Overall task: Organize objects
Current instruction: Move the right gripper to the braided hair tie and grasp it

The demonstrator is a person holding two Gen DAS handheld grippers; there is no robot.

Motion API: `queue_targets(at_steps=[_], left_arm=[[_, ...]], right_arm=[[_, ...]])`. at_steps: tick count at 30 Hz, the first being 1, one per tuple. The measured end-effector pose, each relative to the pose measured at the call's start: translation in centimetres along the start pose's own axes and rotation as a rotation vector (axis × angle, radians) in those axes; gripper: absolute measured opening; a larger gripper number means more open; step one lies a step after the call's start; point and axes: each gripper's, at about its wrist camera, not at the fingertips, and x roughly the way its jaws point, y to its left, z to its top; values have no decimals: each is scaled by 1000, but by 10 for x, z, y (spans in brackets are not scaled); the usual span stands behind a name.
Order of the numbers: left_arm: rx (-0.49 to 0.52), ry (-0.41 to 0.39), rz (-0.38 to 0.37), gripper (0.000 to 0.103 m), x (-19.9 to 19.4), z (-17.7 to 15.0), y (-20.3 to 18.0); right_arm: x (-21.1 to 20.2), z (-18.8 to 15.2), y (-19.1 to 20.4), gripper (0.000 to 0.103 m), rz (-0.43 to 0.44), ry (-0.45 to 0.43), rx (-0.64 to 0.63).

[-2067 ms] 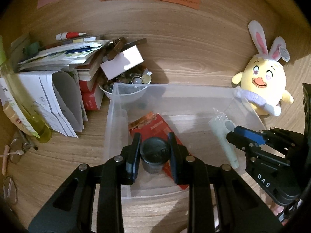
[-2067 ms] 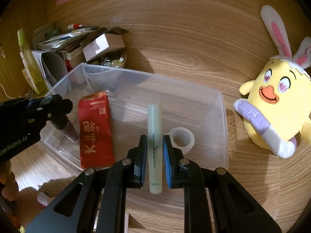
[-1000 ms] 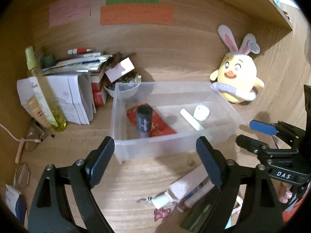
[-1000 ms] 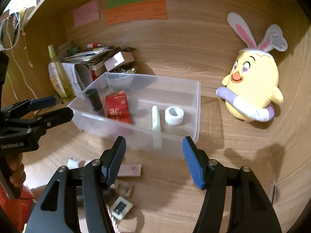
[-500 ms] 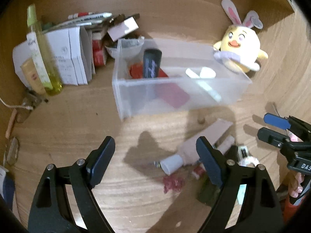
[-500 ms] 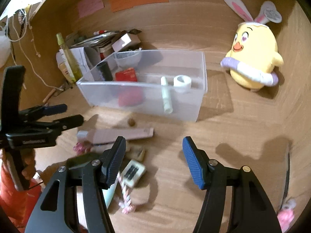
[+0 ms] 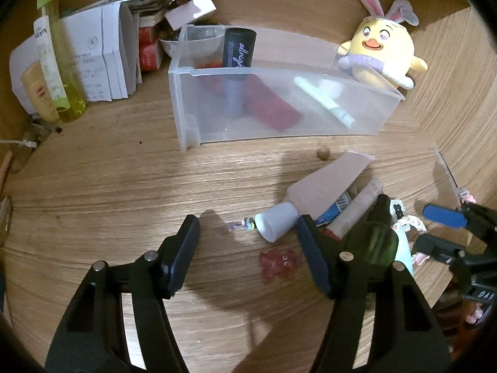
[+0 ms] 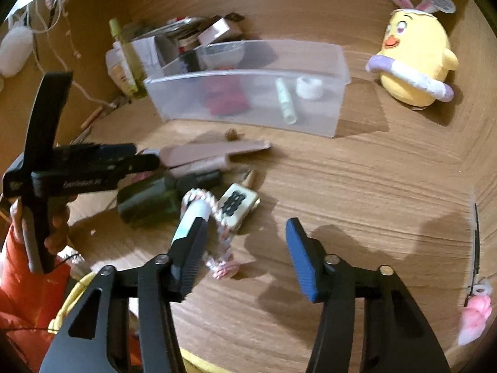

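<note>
Both grippers have lowered from the clear bin point(image 7: 279, 124) toward the clutter pile at the table's near edge. Left gripper point(image 7: 248, 248): jaws have just been closing, apart, nothing clamped, the pink tube's white cap point(image 7: 276, 220) just ahead. Right gripper point(image 8: 245, 248): jaws likewise closing, apart, empty, beside a braided cord point(image 8: 217, 236) and mahjong tile point(image 8: 237, 205). Bin contents appear blurred through its wall.
</note>
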Motion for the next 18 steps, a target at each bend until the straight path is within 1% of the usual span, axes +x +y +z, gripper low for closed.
queue_targets(at_steps=[1,3,5,6,10,16,18], left_arm=[[0,1,-4,61,1,0,-1],[6,0,-5,57,1,1,-3],[11,3,-14,56,2,3,-5],[12,5,-18,56,3,4,-6],[27,10,-35,53,3,8,-11],[48,31,-28,49,10,15,-18],[50,35,-34,43,13,18,-20]], right_arm=[[3,-1,1,29,4,12,-3],[7,-4,0,21,17,34,1],[9,-5,-1,16,32,35,9],[8,-6,-1,12,40,33,12],[2,-3,0,12,42,6,10],[-6,8,2,10,23,-44,2],[-9,12,3,10,16,-58,2]])
